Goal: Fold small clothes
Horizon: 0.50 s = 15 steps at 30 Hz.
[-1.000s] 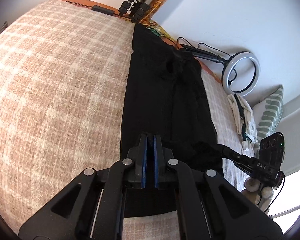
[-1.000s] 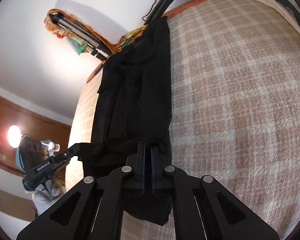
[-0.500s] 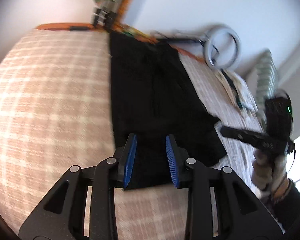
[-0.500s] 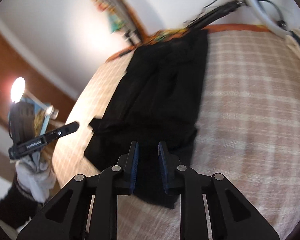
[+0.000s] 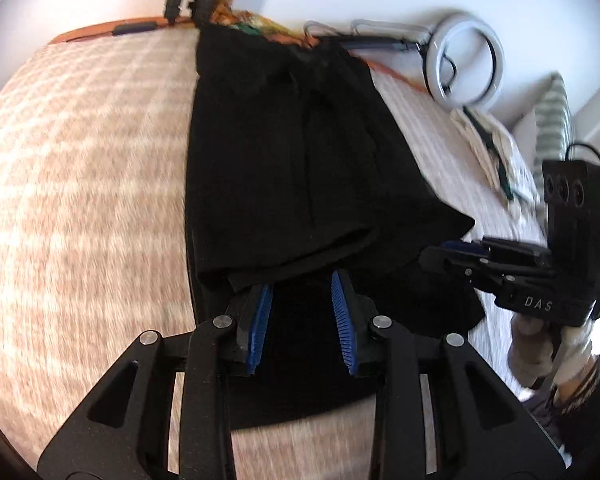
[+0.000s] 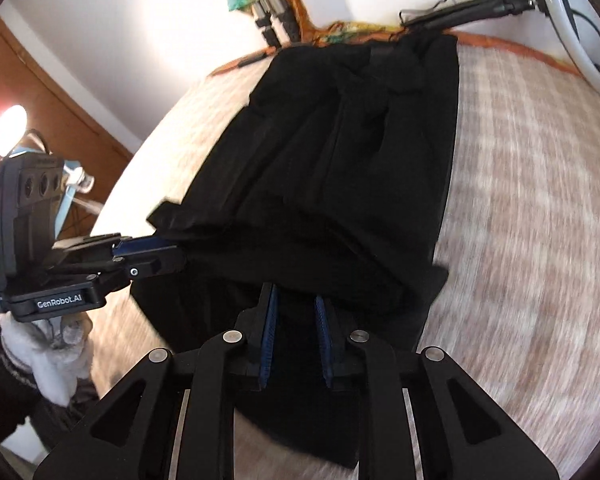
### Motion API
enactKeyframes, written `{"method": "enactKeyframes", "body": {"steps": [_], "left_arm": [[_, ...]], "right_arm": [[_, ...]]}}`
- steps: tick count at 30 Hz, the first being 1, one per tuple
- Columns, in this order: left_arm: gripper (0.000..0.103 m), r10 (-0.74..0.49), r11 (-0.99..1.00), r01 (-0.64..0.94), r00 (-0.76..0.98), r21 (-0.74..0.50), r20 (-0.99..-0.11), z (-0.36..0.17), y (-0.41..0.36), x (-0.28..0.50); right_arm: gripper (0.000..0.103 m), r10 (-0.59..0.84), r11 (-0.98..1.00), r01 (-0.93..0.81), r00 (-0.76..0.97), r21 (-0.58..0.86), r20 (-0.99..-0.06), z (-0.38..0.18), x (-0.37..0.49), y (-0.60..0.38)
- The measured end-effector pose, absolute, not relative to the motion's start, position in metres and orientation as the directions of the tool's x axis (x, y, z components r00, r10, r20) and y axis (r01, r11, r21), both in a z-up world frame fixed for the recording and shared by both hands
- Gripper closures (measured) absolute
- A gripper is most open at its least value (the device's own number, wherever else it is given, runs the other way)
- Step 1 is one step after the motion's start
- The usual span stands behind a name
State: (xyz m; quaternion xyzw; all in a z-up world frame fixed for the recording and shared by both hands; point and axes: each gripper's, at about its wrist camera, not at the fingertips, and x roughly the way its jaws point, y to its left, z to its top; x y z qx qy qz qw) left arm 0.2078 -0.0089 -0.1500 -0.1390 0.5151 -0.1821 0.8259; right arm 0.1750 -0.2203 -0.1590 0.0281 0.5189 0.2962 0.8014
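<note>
Just ahead of both parted fingers, the black garment (image 5: 292, 168) lies lengthwise on the bed (image 5: 80, 184), near end doubled over. Left gripper (image 5: 302, 320) and right gripper (image 6: 296, 334), jaws just opened, hold nothing. First fold looks laid; further folds likely remain.

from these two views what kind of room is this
Most likely a bedroom: the black garment lies on a bed with a checked blanket, a striped pillow at the wall, a wooden door behind.

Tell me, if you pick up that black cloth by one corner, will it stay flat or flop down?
Probably flop: the black garment lies in soft folded layers with rumpled edges. It looks light, likely sliding little on the fuzzy checked blanket.
</note>
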Motion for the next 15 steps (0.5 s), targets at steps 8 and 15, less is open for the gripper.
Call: {"method": "enactKeyframes", "body": {"steps": [8,15], "left_arm": [[0.073,-0.368,0.900,0.014,0.560,-0.435,-0.742,-0.134,0.029,0.220],[0.067,-0.344,0.932,0.080,0.507,-0.354,-0.790,-0.137,0.024,0.198]], "right_arm": [[0.085,0.491,0.867,-0.343,0.456,0.362,-0.742,-0.140,0.202,-0.248],[0.064,0.508,0.854,-0.365,0.430,0.371,-0.746,-0.126,0.176,-0.274]]}}
